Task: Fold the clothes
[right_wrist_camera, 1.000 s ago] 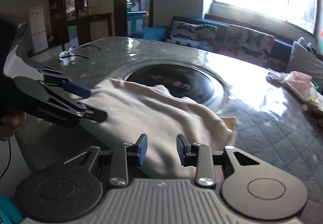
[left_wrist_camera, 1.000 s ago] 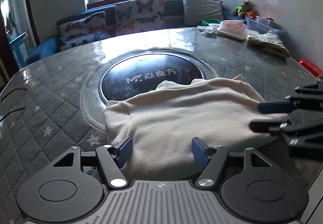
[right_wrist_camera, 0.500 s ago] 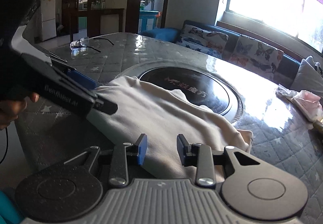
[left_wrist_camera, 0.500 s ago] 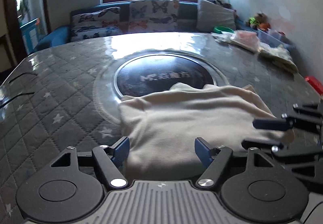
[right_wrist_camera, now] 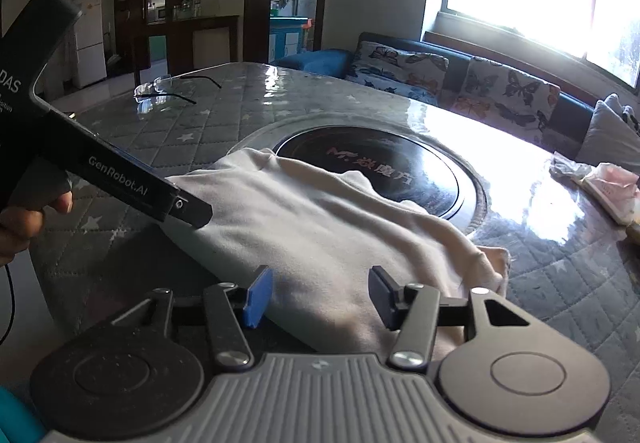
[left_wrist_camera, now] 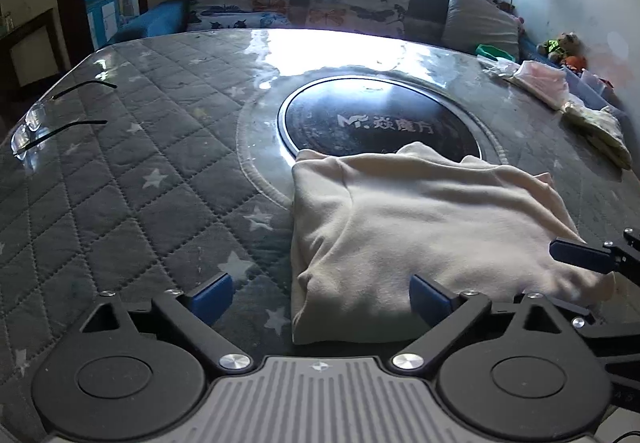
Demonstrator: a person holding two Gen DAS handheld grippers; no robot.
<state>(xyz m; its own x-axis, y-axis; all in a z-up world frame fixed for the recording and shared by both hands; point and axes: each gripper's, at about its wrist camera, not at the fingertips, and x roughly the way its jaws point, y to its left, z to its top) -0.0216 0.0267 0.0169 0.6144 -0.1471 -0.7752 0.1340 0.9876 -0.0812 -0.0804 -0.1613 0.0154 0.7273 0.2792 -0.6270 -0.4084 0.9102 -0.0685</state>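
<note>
Since a second ago the left gripper [left_wrist_camera: 320,297] has swung off to the left of the cream garment [left_wrist_camera: 416,231] — earlier both blue pads sat over the cloth, now the left pad is over bare quilted table cover [left_wrist_camera: 120,179] and only the right pad overlaps the garment's near-left corner. Jaws wide, holding nothing. The right gripper [right_wrist_camera: 318,297] has gone from a narrow gap to a clearly wider one; its pads straddle the garment's near edge, nothing pinched. From the left wrist view the right gripper's fingertips [left_wrist_camera: 580,255] hover at the garment's right corner, apart from the cloth as far as I can tell.

The garment lies as a compact folded rectangle, its far edge overlapping the black round plate [left_wrist_camera: 380,123] in the table centre, near edge close to the table's front rim. A small flap sticks out at the garment's far-right corner in the right wrist view, slightly untidy.

Judgement: both grippers released and backing off — this fold looks finished or nearly so; what remains is likely a tidy-up of that flap or moving on to the next item.

Glasses [left_wrist_camera: 36,123] lie well left of the garment, a pile of other clothes [left_wrist_camera: 560,95] well to its far right.
</note>
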